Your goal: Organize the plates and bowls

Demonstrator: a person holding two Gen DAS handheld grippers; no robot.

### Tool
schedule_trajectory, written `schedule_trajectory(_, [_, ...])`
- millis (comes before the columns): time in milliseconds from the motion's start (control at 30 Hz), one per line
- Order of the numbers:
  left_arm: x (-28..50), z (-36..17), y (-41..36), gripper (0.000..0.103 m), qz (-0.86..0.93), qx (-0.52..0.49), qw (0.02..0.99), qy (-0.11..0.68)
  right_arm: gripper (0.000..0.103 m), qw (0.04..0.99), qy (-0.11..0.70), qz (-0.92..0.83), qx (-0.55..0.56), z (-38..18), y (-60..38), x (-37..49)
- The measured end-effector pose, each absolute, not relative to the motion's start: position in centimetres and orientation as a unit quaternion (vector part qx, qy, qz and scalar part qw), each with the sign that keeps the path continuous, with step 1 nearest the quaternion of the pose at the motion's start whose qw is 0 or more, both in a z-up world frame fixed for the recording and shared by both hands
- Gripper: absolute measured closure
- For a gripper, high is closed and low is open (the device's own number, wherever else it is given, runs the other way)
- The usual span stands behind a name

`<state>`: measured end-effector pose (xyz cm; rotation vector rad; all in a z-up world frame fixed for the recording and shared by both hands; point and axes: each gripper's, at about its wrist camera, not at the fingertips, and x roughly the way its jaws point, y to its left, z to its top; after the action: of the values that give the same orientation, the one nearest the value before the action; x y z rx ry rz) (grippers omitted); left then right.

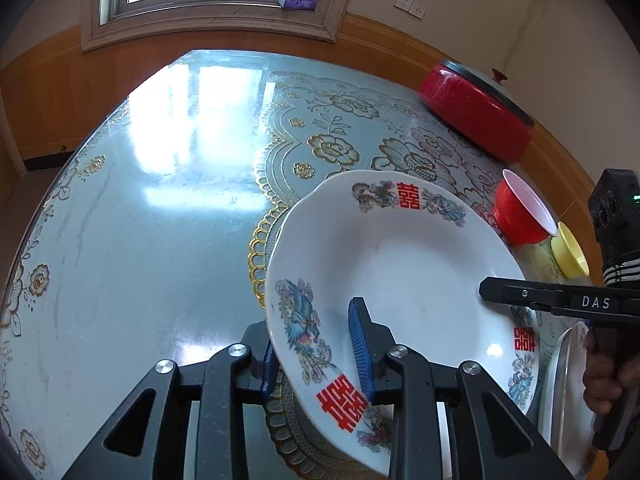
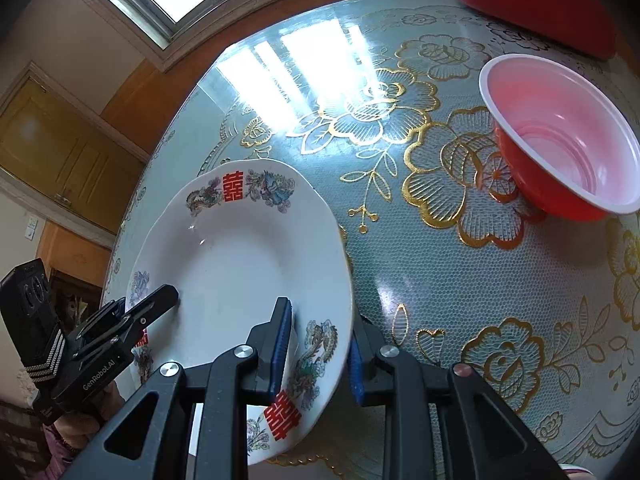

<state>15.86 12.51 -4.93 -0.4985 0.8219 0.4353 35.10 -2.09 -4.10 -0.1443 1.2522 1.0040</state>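
A white plate (image 1: 404, 264) with red characters and bird patterns on its rim is held tilted over the table by both grippers. My left gripper (image 1: 316, 360) is shut on the plate's near left rim, one blue pad on its top face and the other under it. My right gripper (image 2: 318, 356) is shut on the opposite rim of the same plate (image 2: 240, 256) in the same way. Each gripper shows in the other's view: the right gripper (image 1: 494, 294) at the plate's right edge, the left gripper (image 2: 166, 298) at its left edge.
A red bowl (image 2: 560, 140) with a white inside stands to the right, with a yellow bowl (image 1: 570, 256) beside it. A red lidded pot (image 1: 476, 108) sits at the far right table edge. Another pale plate (image 1: 568, 384) lies low right. The table (image 1: 160, 220) has a glossy floral cover.
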Motion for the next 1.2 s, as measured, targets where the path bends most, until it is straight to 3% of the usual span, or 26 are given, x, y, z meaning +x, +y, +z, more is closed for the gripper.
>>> schedule_trajectory(1200, [9.6, 0.7, 6.1, 0.074, 0.179, -0.236, 0.898, 0.327, 0.080, 0.705, 0.493, 0.508, -0.046, 1.0, -9.0, 30.0])
